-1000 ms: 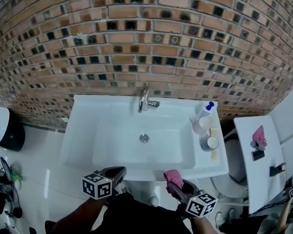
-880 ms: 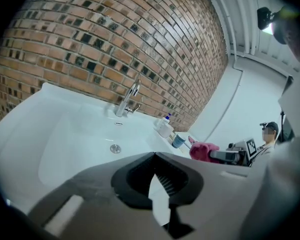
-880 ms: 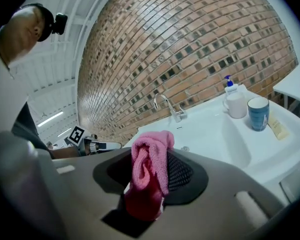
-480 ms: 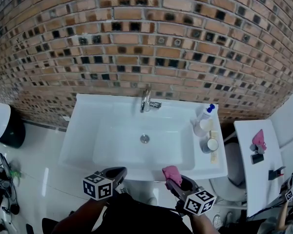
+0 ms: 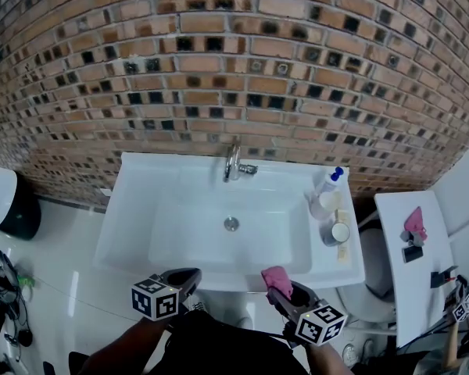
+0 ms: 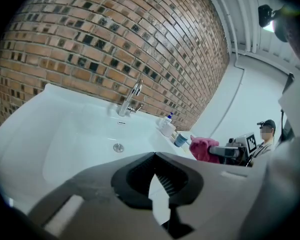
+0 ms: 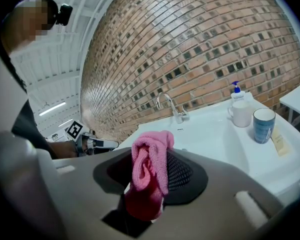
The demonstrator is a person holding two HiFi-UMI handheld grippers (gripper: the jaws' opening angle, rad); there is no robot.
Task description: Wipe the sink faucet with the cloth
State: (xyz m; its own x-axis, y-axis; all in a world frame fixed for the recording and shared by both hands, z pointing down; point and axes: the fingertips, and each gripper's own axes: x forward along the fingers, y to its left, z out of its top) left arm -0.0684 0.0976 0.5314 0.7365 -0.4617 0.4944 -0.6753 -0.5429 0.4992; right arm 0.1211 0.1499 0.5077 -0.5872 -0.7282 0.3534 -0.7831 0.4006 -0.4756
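Presently, right claw (image 5: 277, 287) clenched on pink cloth (image 5: 277, 275), bunch protruding ready to wipe, by sink (image 5: 133, 209) near edge; faucet (image 5: 233, 162) at back edge; left claw (image 5: 189, 276) closed, empty.

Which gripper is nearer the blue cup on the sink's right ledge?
Right. The right gripper, holding the pink cloth, hangs at the front edge of the sink, just left of the blue cup; the left gripper sits farther left along that edge.
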